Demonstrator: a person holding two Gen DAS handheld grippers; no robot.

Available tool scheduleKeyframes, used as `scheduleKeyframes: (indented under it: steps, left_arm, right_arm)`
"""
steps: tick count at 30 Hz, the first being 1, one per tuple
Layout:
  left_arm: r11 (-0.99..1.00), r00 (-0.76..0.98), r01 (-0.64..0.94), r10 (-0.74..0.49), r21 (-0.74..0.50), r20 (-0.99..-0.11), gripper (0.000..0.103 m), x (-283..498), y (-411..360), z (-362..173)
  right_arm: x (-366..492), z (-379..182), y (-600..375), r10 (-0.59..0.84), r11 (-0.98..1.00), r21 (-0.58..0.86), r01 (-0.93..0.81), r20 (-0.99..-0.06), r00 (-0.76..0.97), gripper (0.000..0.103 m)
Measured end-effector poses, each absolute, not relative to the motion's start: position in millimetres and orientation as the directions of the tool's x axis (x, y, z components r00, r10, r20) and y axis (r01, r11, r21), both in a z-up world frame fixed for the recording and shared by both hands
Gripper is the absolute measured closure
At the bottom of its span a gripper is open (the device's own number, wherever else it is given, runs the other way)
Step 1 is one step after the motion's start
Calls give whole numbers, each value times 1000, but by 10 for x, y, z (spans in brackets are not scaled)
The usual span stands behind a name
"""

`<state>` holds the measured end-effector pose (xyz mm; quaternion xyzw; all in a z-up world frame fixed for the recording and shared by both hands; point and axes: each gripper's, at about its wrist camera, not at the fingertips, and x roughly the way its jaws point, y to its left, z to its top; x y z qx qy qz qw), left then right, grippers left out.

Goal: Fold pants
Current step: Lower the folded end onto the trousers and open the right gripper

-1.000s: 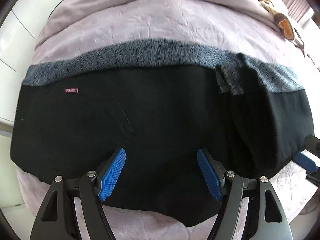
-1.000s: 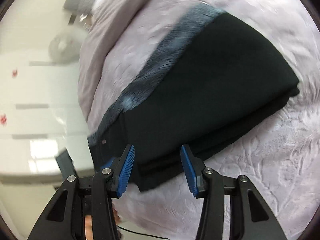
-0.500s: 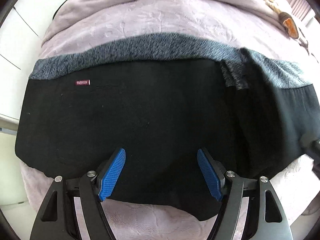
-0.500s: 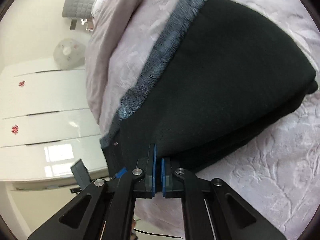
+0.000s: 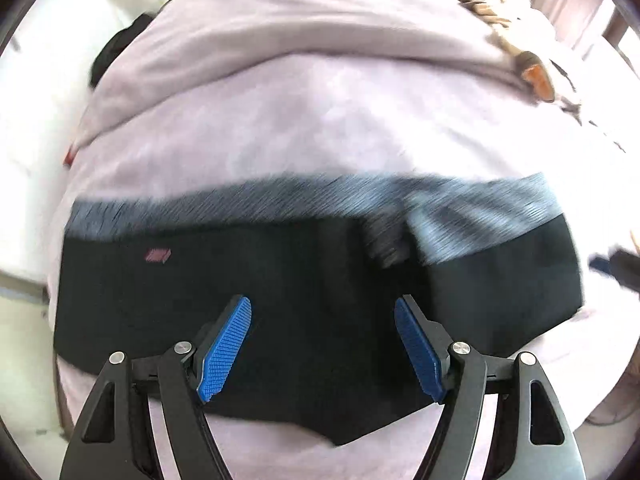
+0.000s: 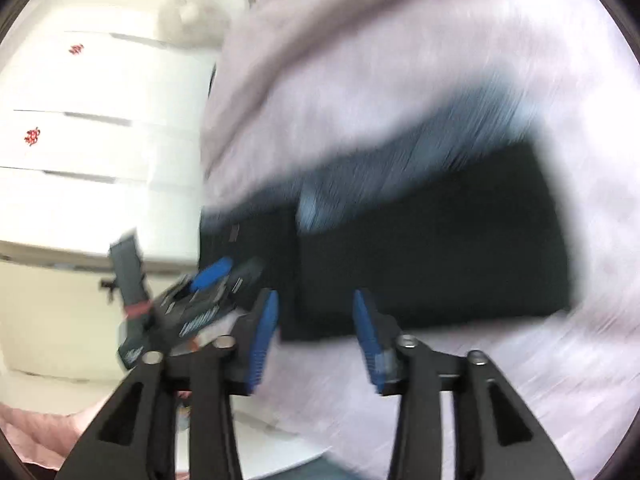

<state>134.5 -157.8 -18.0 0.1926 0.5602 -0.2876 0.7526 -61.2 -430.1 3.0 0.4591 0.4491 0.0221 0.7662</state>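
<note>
The black pants [image 5: 312, 280] with a grey waistband [image 5: 280, 204] lie folded into a wide band on the pale lilac bed. A small red label [image 5: 158, 255] sits near their left end. My left gripper [image 5: 322, 344] is open and empty, held just above the near edge of the pants. In the right wrist view, which is blurred by motion, the pants [image 6: 432, 256] lie ahead of my right gripper [image 6: 316, 328], which is open and empty. The left gripper also shows in the right wrist view [image 6: 208, 276].
The lilac quilted bedspread [image 5: 320, 120] covers the bed. A braided rope item with an orange part [image 5: 536, 76] lies at the far right. White cabinet fronts [image 6: 92, 140] stand left of the bed, with a fan [image 6: 192, 12] behind.
My right gripper was shut on the pants' edge half a second ago; it is now open and pulled back. Both cameras have drawn away from the pants.
</note>
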Motion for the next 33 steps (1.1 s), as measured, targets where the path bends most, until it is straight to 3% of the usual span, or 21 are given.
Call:
scheduleKeyframes:
  steps: [4, 5, 6, 7, 12, 13, 14, 15, 20, 26, 29, 33]
  left_arm:
    - [715, 184, 696, -262, -63, -947, 28, 1281, -2048, -182]
    - [702, 175, 709, -272, -71, -946, 28, 1248, -2187, -210]
    - [692, 166, 718, -279, -79, -946, 28, 1285, -2224, -282]
    - [676, 154, 731, -287, -86, -945, 28, 1244, -2356, -321]
    - [689, 148, 724, -200, -32, -969, 27, 1188, -2620, -737]
    - [701, 127, 711, -196, -49, -972, 24, 1214, -2583, -830]
    - [709, 141, 705, -191, -37, -972, 13, 1221, -2549, -864]
    - [711, 149, 702, -178, -23, -973, 10, 1226, -2521, -891]
    - [757, 94, 651, -151, -54, -984, 10, 1330, -2284, -933]
    - [750, 160, 661, -116, 18, -980, 10, 1247, -2105, -689]
    - [767, 165, 642, -107, 25, -980, 10, 1233, -1922, -561]
    - [798, 161, 601, -79, 34, -984, 10, 1180, -1603, -455]
  right_arm:
    - [-595, -136, -5091, 258, 584, 623, 521, -751, 608, 53]
    - [-544, -244, -5230, 253, 566, 614, 549, -764, 594, 58]
    - [-509, -427, -5372, 276, 536, 622, 571, -768, 578, 70]
    - [-474, -561, -5435, 300, 513, 630, 583, -768, 566, 72]
    - [-313, -851, -5366, 323, 550, 589, 592, -804, 500, 72]
    - [-288, -823, -5313, 305, 584, 567, 582, -817, 490, 72]
    - [-244, -792, -5285, 294, 603, 552, 576, -825, 483, 72]
    - [-213, -774, -5234, 284, 620, 538, 571, -832, 476, 71]
    - [-126, -772, -5074, 248, 628, 509, 589, -848, 468, 70]
    - [-269, -378, -4771, 128, 739, 372, 561, -896, 426, 69]
    - [-324, -295, -4589, 133, 763, 366, 534, -896, 424, 57]
    - [-204, -292, -4224, 180, 780, 381, 497, -896, 405, 56]
